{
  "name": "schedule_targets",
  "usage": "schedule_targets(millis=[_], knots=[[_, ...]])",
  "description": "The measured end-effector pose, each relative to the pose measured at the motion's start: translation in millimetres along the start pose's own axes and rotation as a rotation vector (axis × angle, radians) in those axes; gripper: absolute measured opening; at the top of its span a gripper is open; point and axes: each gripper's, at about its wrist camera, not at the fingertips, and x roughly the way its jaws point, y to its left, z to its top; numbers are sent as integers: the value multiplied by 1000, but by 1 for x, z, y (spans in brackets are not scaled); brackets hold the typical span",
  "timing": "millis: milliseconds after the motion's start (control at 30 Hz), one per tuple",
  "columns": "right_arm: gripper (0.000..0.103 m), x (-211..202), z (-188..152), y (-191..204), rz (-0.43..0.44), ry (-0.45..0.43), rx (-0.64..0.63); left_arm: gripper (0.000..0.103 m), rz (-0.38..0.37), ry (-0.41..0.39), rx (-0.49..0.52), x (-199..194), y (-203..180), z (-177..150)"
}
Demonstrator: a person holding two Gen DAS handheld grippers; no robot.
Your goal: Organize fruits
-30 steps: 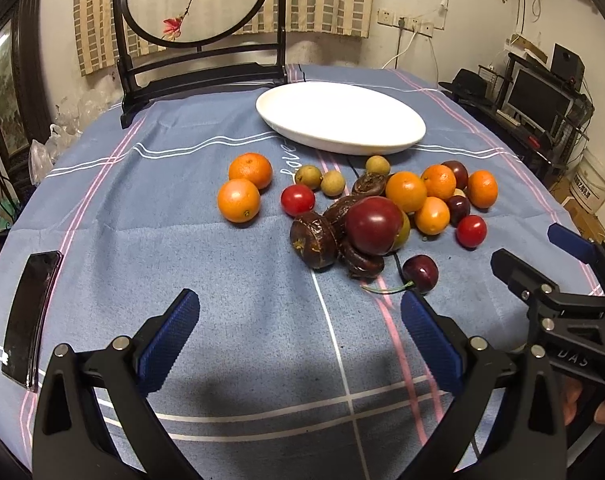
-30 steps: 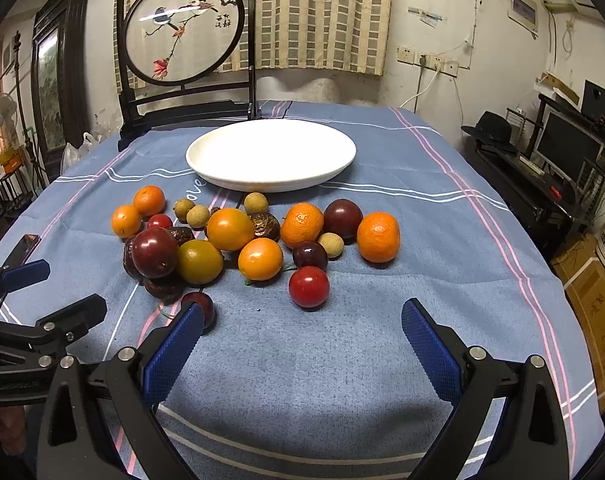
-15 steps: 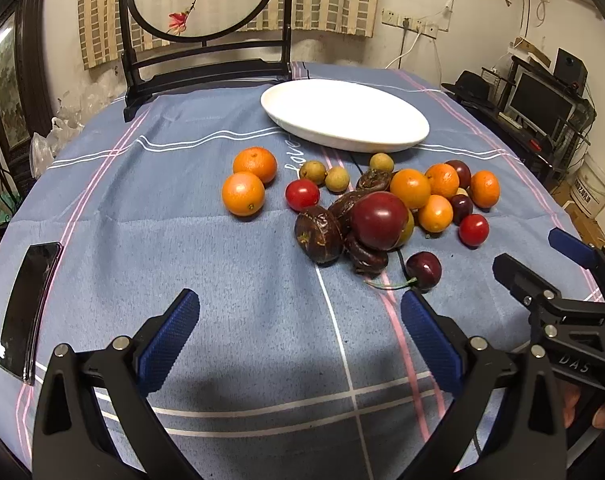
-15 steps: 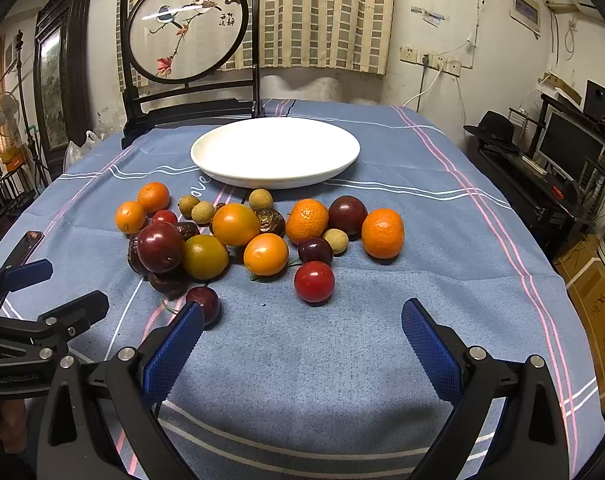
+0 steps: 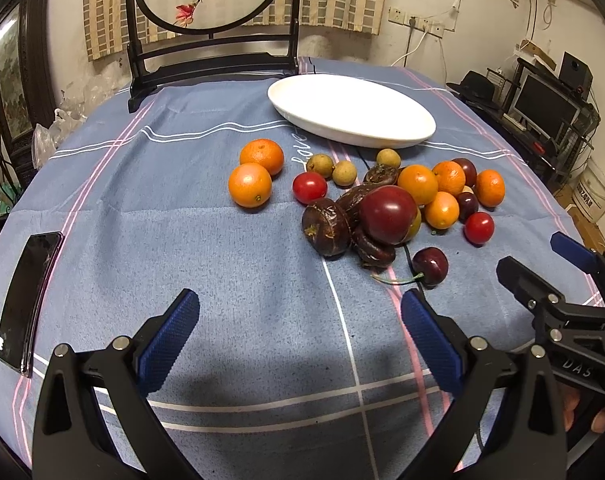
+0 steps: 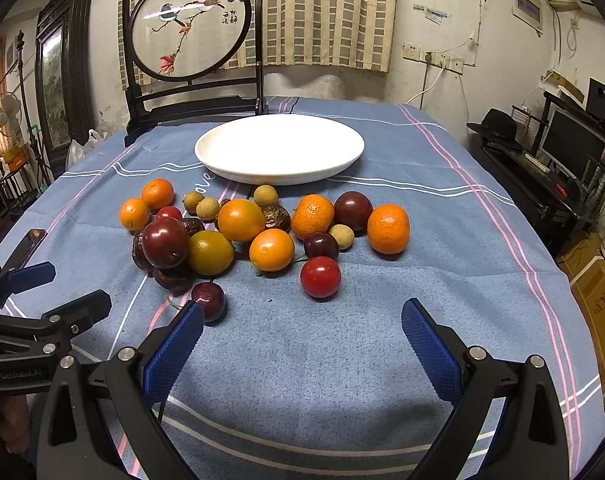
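Observation:
A heap of mixed fruit lies on the blue tablecloth in front of an empty white plate [image 5: 416,130] [image 6: 206,152]. It holds oranges [image 5: 249,185] [image 6: 387,228], a big dark plum [image 5: 388,209] [image 6: 165,242], red tomatoes [image 5: 479,227] [image 6: 320,277], small longans [image 5: 344,172], wrinkled dark fruits [image 5: 326,227] and a cherry [image 5: 430,265] [image 6: 209,298]. My left gripper [image 5: 300,334] is open and empty, short of the heap. My right gripper [image 6: 302,338] is open and empty, its left finger [image 6: 174,344] beside the cherry.
A black phone [image 5: 28,298] lies at the table's left edge. A dark wooden stand with a round painted screen [image 6: 190,24] stands behind the plate. Shelves with a monitor [image 6: 574,148] are off the table's right side.
Both grippers have moved forward a little toward the fruit, which now looks nearer. The jaws stay open and no fruit has moved.

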Motion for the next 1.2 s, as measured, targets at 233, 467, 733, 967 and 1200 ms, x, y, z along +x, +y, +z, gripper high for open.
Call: schedule_targets(millis=[233,467,733,967,1200], knots=[[99,0,0,0,0,0,0,99,3,0,5,1,0,0],[99,1,-1,1,1,5,-1,99,3,4,4,1,0,-1],[99,1,-1,2,0,8,-1,99,5,1,7,0,-1,-1],[99,1,-2,1,1,9,-2,99,7,3,8,0,-1,-1],[99,5,7,1,20,47,-55,99,34,-29,29,-6,8,7]])
